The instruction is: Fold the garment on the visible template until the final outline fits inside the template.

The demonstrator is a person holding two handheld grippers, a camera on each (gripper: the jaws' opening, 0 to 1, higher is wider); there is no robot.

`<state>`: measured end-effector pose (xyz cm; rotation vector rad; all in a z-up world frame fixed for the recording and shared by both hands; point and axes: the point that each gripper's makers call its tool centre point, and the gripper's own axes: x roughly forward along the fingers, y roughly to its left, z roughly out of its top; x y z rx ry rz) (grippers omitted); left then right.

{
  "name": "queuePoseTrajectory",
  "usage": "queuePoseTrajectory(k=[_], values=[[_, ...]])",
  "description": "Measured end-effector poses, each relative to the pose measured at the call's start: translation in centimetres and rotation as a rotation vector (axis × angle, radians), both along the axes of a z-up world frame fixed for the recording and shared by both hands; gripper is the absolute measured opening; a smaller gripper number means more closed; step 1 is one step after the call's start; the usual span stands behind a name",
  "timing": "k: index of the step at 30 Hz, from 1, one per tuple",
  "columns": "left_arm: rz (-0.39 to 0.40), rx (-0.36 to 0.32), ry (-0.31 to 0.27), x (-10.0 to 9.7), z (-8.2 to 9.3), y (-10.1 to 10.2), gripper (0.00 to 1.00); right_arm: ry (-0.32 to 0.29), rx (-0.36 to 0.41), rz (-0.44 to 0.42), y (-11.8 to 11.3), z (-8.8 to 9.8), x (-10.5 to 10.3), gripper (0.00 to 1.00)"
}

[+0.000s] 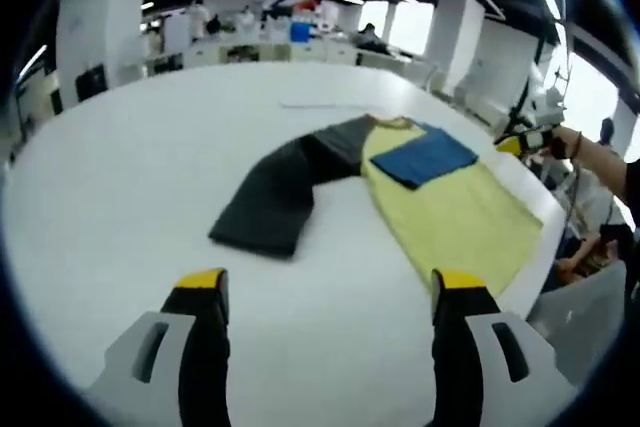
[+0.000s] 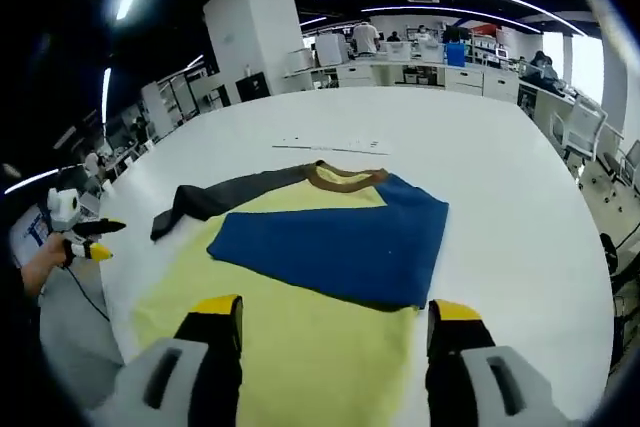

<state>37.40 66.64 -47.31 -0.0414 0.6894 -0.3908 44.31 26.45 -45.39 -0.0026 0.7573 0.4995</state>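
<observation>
A long-sleeved shirt lies flat on the white table (image 1: pixel 120 177). Its yellow body (image 1: pixel 460 217) (image 2: pixel 300 357) has a brown collar (image 2: pixel 345 179). The blue sleeve (image 1: pixel 425 159) (image 2: pixel 335 242) is folded across the chest. The dark grey sleeve (image 1: pixel 275 197) (image 2: pixel 215 199) stretches out sideways onto the bare table. My left gripper (image 1: pixel 330 287) hovers open over the table, short of the grey sleeve's cuff. My right gripper (image 2: pixel 335 312) stands open above the yellow hem area, nothing between its jaws. Each gripper also appears small in the other's view, the right gripper (image 1: pixel 525 142) and the left gripper (image 2: pixel 85 227), both held by a hand.
Faint thin markings (image 2: pixel 330 143) (image 1: pixel 315 105) lie on the table beyond the collar. Table edges run close to the shirt's hem side (image 1: pixel 545 247). Desks, chairs (image 2: pixel 580 132) and people fill the office behind, and a white pillar (image 2: pixel 255 32) stands at the back.
</observation>
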Motion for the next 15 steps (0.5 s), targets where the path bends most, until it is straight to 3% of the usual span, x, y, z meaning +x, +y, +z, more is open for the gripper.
queuePoseTrajectory(k=[10, 15], values=[[0.091, -0.049, 0.005, 2.0, -0.8, 1.2, 0.70, -0.043, 0.027, 0.043, 1.1, 2.0, -2.4, 0.80], [0.139, -0.076, 0.011, 3.0, -1.5, 1.6, 0.61, -0.056, 0.051, 0.051, 1.8, 3.1, -3.5, 0.79]])
